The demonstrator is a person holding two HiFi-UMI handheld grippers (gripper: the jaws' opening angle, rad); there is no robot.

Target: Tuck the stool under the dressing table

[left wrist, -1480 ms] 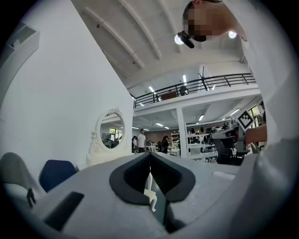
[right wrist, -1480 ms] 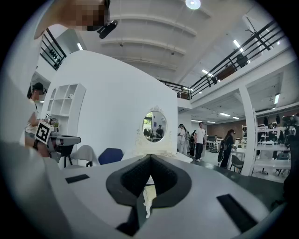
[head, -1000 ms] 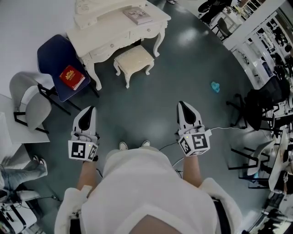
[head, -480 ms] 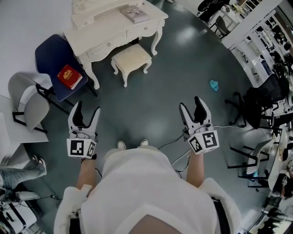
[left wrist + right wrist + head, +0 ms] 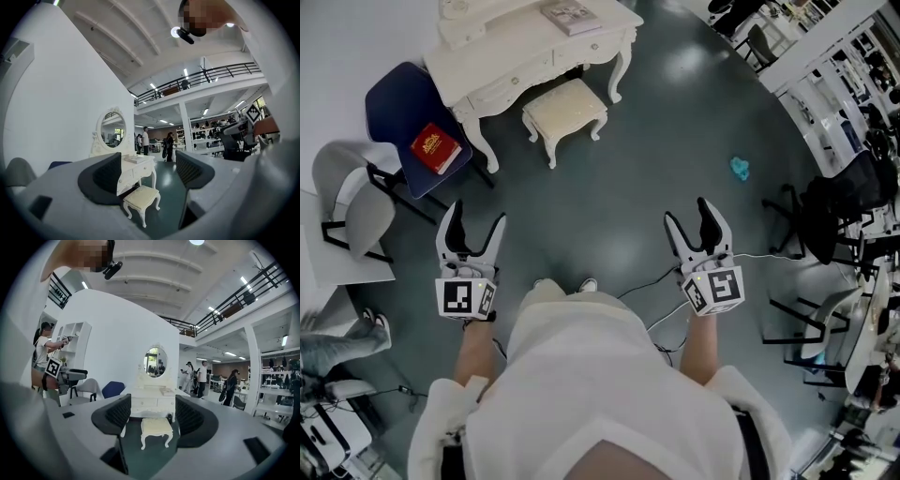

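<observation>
A cream stool (image 5: 564,111) with a cushioned top stands on the dark floor in front of the white dressing table (image 5: 502,58), outside its knee space. It also shows in the left gripper view as the stool (image 5: 141,198) and in the right gripper view as the stool (image 5: 156,426), below the table (image 5: 151,404) with its oval mirror. My left gripper (image 5: 472,228) and right gripper (image 5: 697,223) are held level, well short of the stool. Both have just been opening, and nothing is between their jaws.
A blue chair (image 5: 411,112) with a red book (image 5: 436,148) on it stands left of the table, a grey chair (image 5: 352,202) further left. A book (image 5: 569,15) lies on the tabletop. Black chairs (image 5: 825,211) crowd the right side; a teal scrap (image 5: 740,169) lies on the floor.
Both grippers went from shut to open. The person has stepped back a little from the table, and both grippers now sit slightly farther from it.
</observation>
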